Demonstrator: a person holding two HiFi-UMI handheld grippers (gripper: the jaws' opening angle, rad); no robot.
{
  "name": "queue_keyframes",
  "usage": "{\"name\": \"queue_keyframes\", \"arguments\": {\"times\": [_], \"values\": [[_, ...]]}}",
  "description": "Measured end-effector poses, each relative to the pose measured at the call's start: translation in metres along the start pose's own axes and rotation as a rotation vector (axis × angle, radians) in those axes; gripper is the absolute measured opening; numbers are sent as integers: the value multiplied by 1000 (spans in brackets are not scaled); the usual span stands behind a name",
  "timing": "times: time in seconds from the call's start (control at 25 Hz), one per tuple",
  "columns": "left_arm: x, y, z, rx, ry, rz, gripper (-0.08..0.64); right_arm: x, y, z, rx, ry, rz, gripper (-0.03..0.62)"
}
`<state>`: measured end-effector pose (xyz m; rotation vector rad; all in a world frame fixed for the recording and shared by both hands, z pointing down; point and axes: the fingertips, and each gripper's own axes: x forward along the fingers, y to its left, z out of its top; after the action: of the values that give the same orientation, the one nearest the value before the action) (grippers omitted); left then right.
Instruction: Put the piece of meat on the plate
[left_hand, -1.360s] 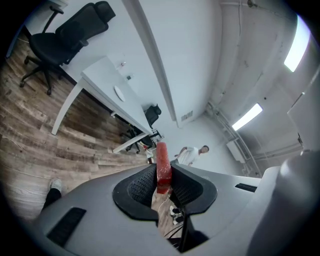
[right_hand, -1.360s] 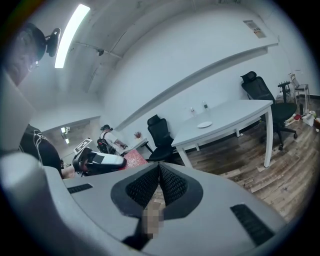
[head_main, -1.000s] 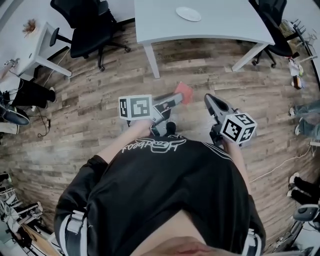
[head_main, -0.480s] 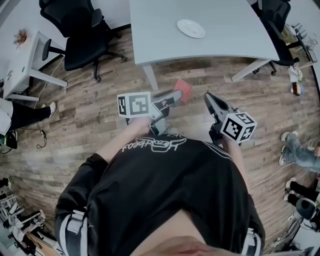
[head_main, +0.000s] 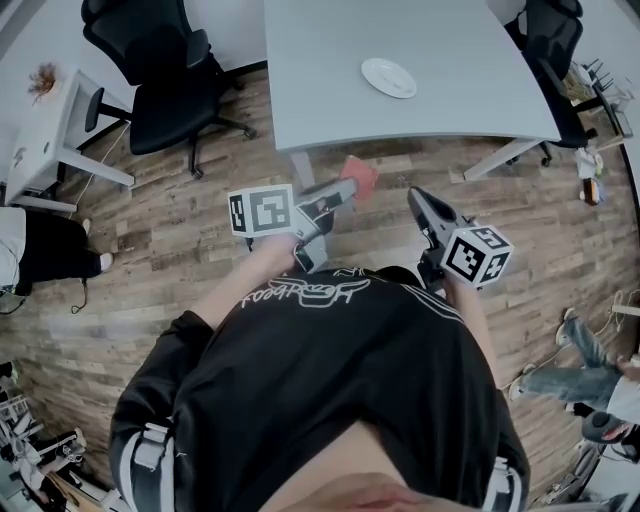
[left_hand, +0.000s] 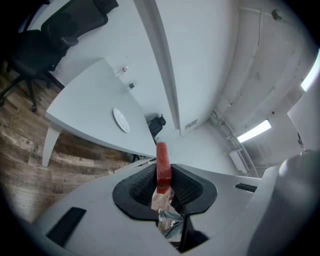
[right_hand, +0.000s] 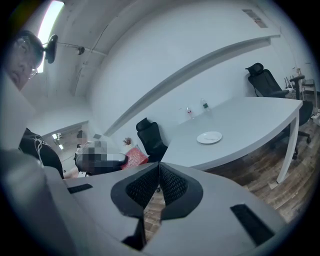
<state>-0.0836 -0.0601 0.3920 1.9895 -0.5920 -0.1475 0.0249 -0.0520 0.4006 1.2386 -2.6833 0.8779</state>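
- Two grippers show in the head view, held out over the wood floor on the near side of the grey table.
- Left gripper: jaws clenched on the piece of meat, a red slab that sticks out past the fingertips, just short of the table's near edge.
- Left gripper view only: the meat stands on edge between the ribbed pads, its upper end clear of them. The jaw closure is hard to read from the head view.
- Right gripper: empty. In its own view the jaws are pressed together, nothing between them.
- White plate lies on the table, well apart from the meat. It shows in all three views.
- Right gripper view alone shows two small bottles at the table's far side.
- Black chair stands left of the table.
- Hidden: the person's torso covers the near floor, and both hands are hidden behind the marker cubes.
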Motion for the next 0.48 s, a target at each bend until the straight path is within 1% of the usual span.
{"name": "queue_keyframes", "arguments": {"times": [0.24,0.48], "values": [[5,4,11,14,-27,17,89,9,-5,7,-17,18,18,8],[22,12,23,5,-39,38,89,26,-24,19,-9,29,51,8]]}}
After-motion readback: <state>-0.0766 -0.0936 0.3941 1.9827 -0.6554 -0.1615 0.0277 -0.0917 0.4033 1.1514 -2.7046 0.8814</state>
